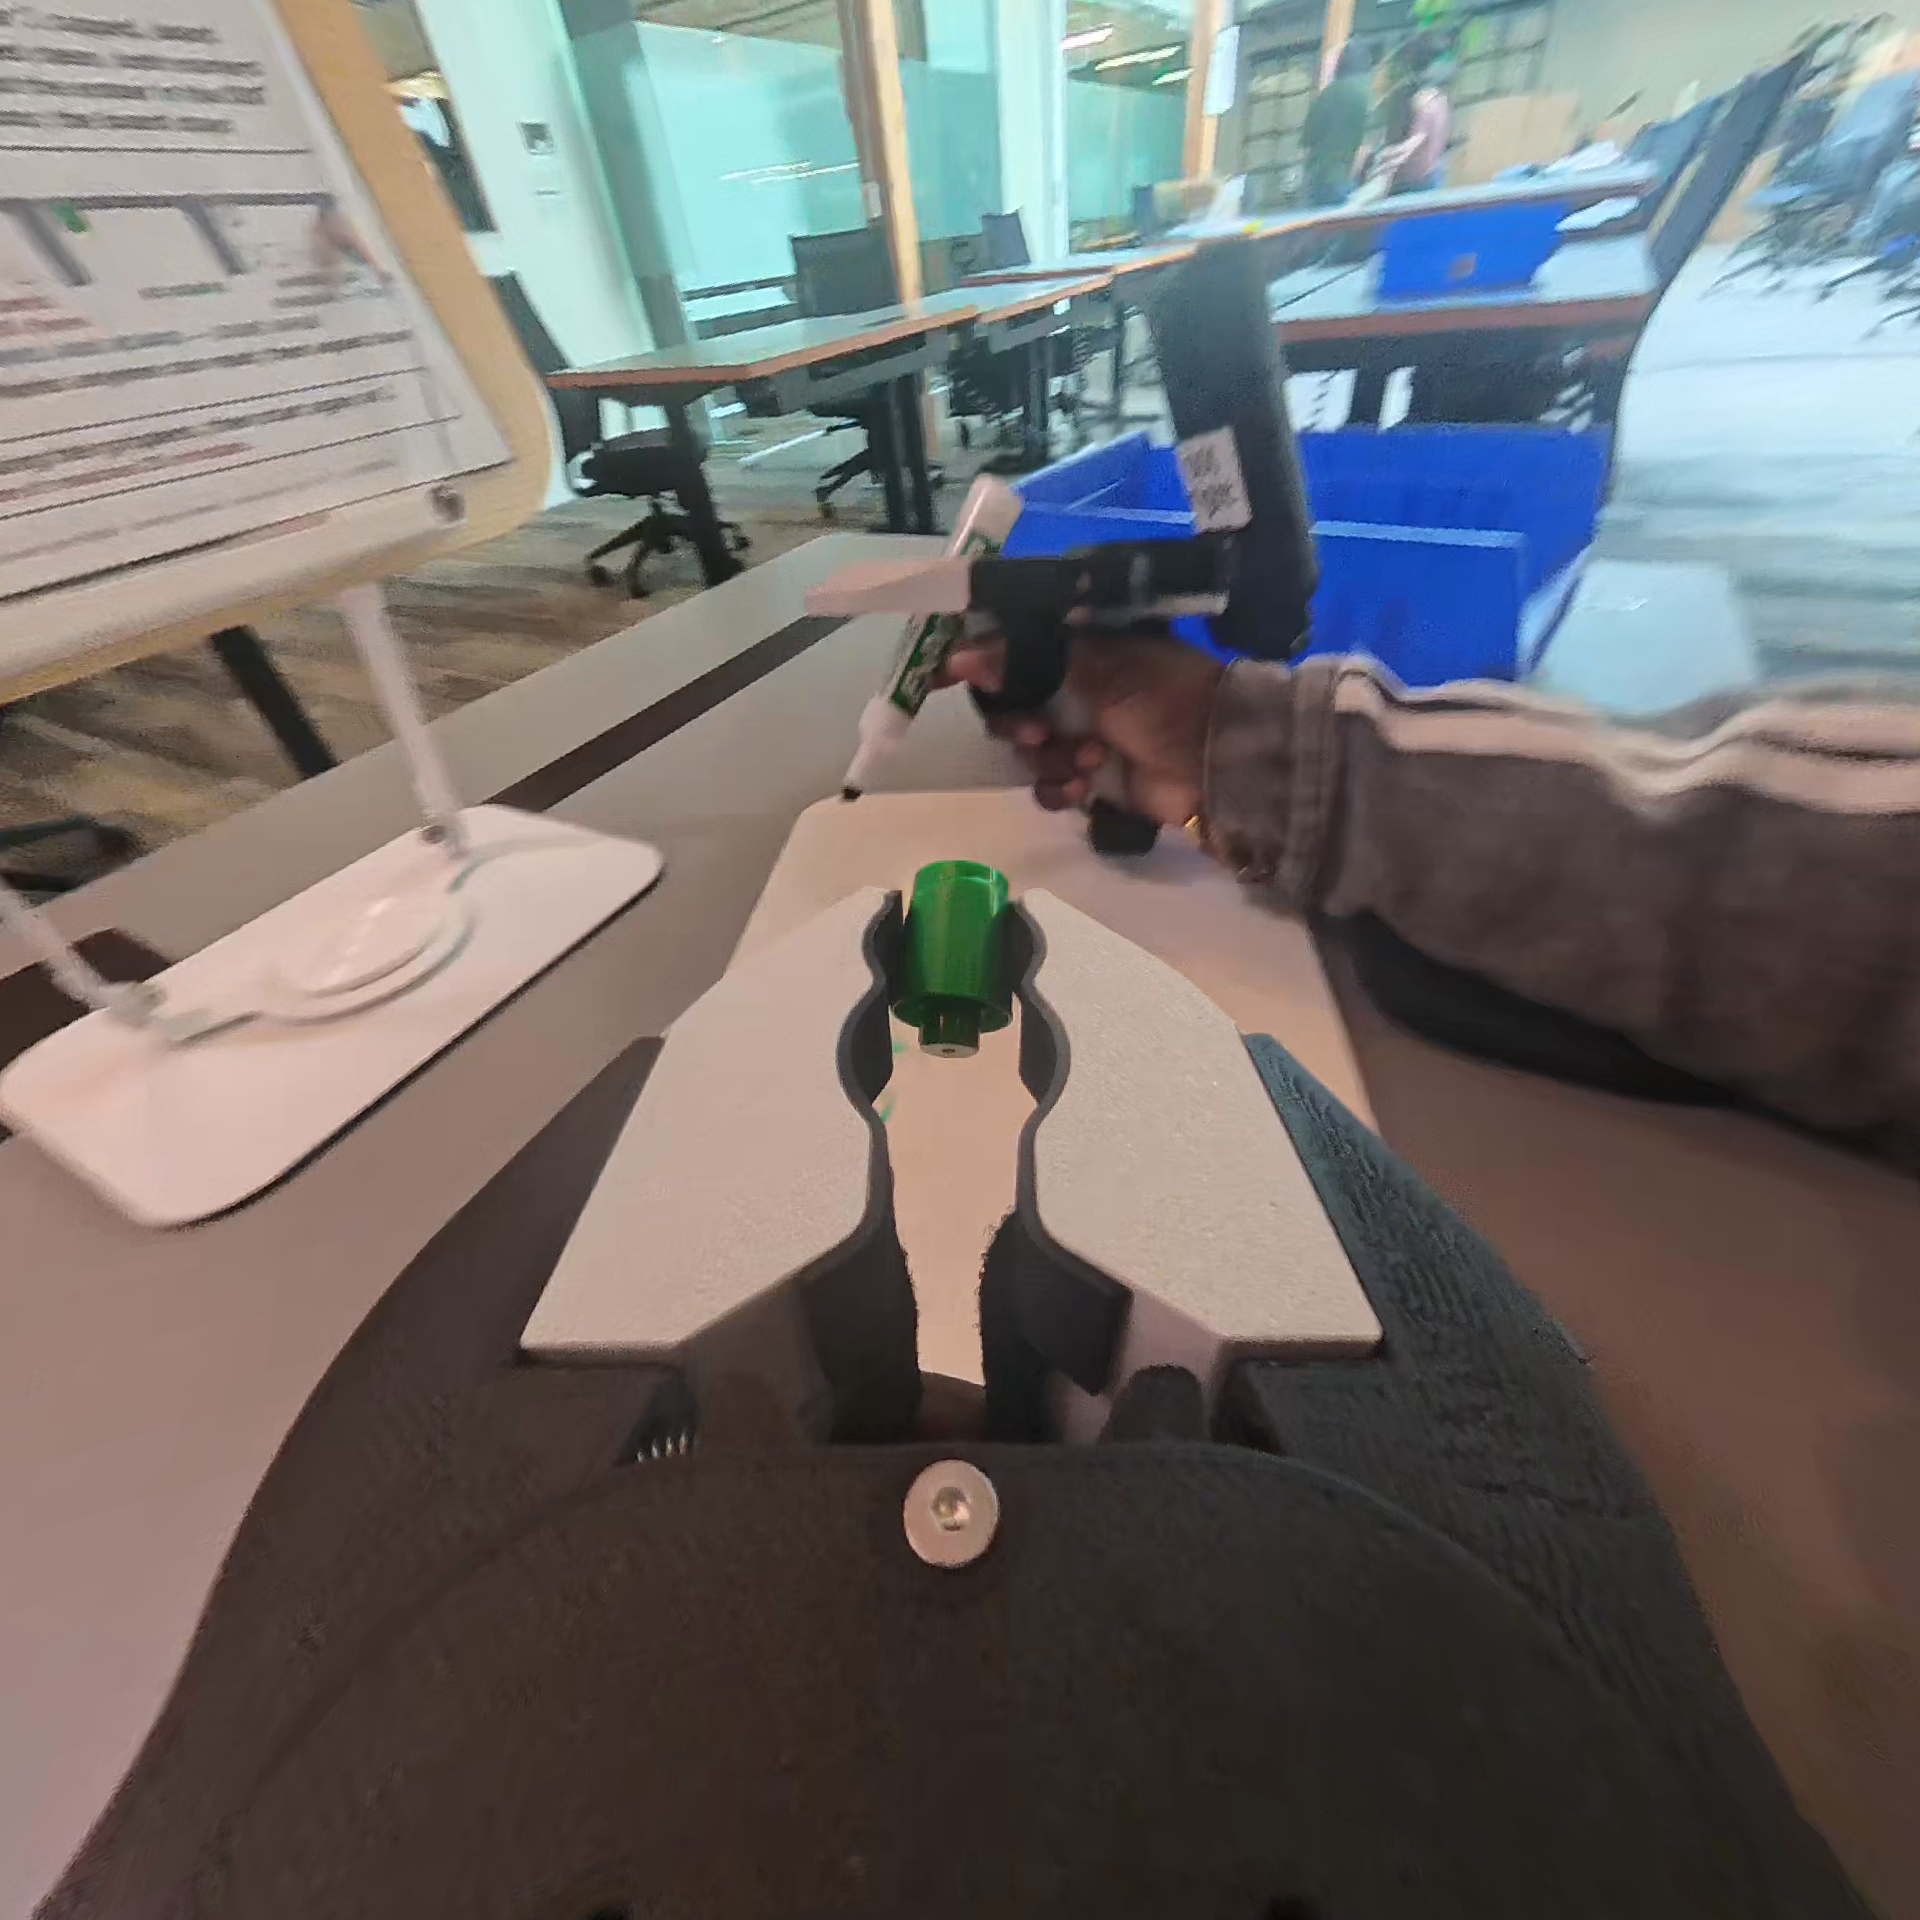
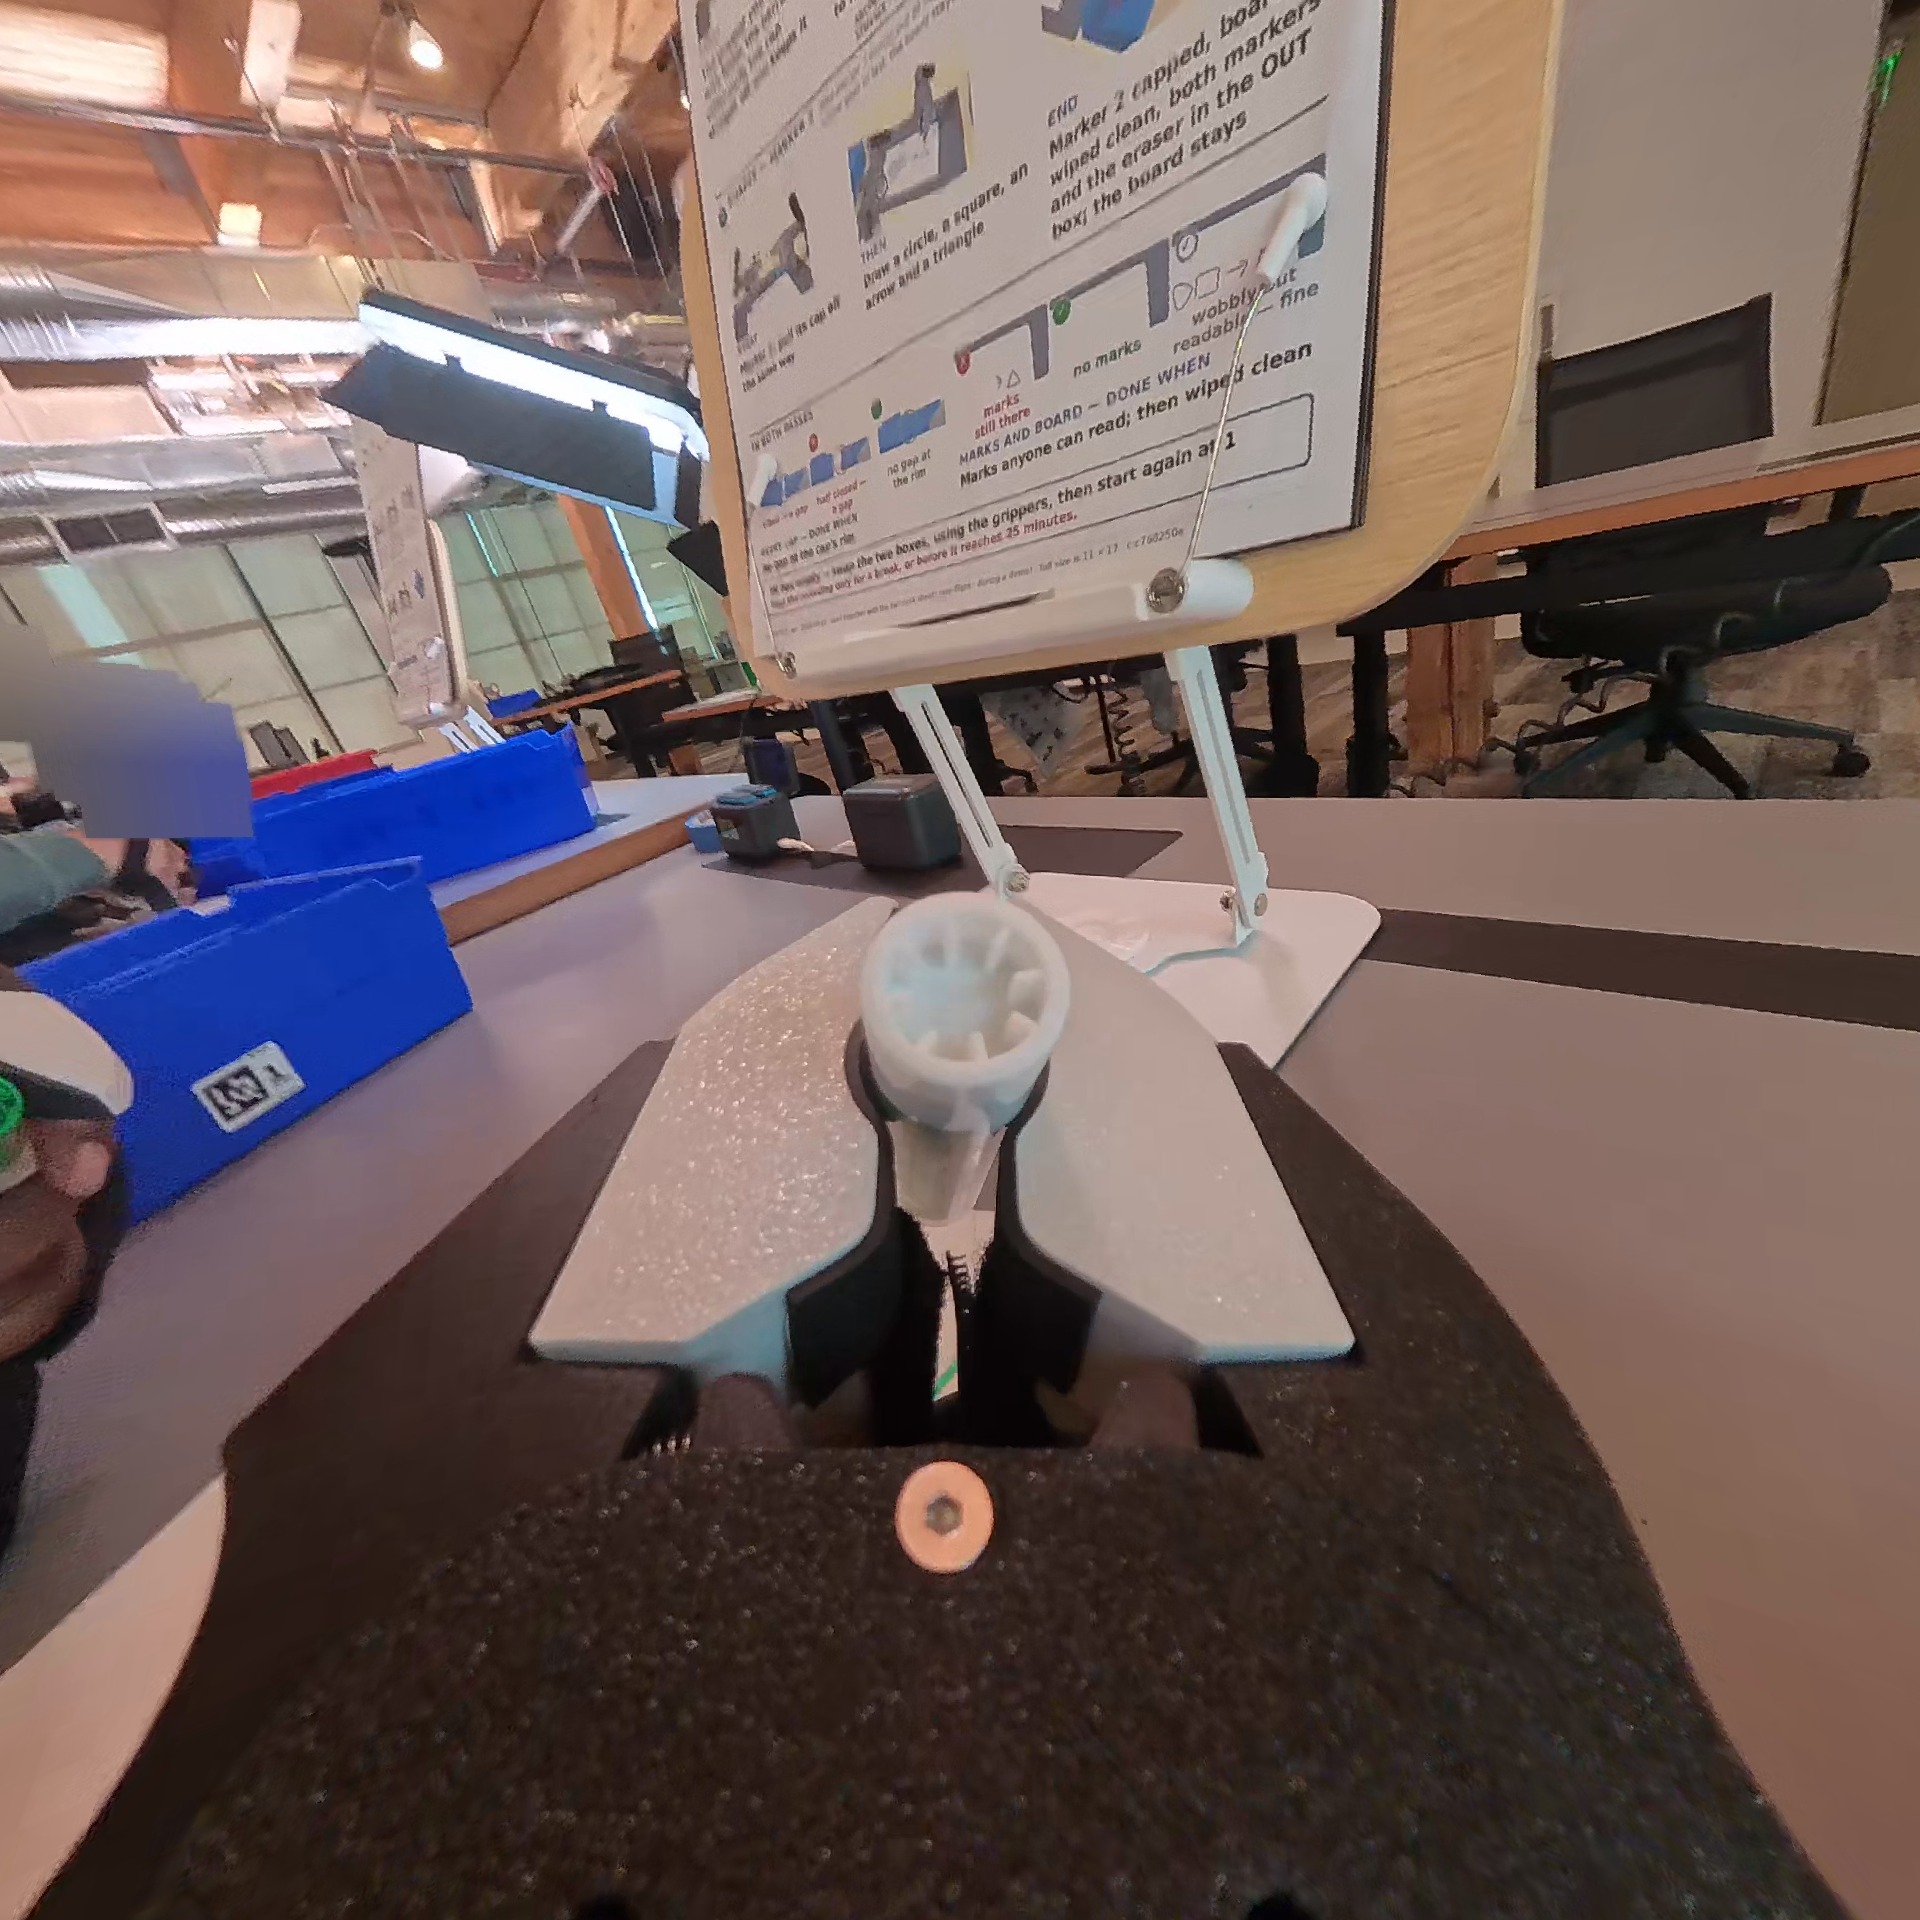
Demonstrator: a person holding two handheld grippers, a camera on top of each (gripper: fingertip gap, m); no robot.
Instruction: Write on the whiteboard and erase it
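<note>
In the left wrist view my left gripper (image 1: 951, 961) is shut on a green marker cap (image 1: 951, 956), held just above the pale whiteboard (image 1: 1049, 847) lying flat on the table. Farther off, my right gripper (image 1: 914, 601), held by a hand in a grey sleeve, is shut on a white marker with a green label (image 1: 932, 629). The marker is tilted, and its dark tip is down at the board's far left corner. In the right wrist view my right gripper (image 2: 966, 1003) is clamped on the marker, whose white ribbed back end (image 2: 966, 1023) faces the camera. The cap shows at the left edge (image 2: 8, 1117).
A white document stand (image 1: 332, 997) holding an instruction sheet (image 2: 1039, 312) stands on the table left of the board. Blue bins (image 2: 249, 1023) sit at the far side (image 1: 1434, 540). Two small dark boxes (image 2: 899, 826) lie behind the stand. Desks and office chairs stand beyond. One gripper's finger ends stand about 20 cm off the other's.
</note>
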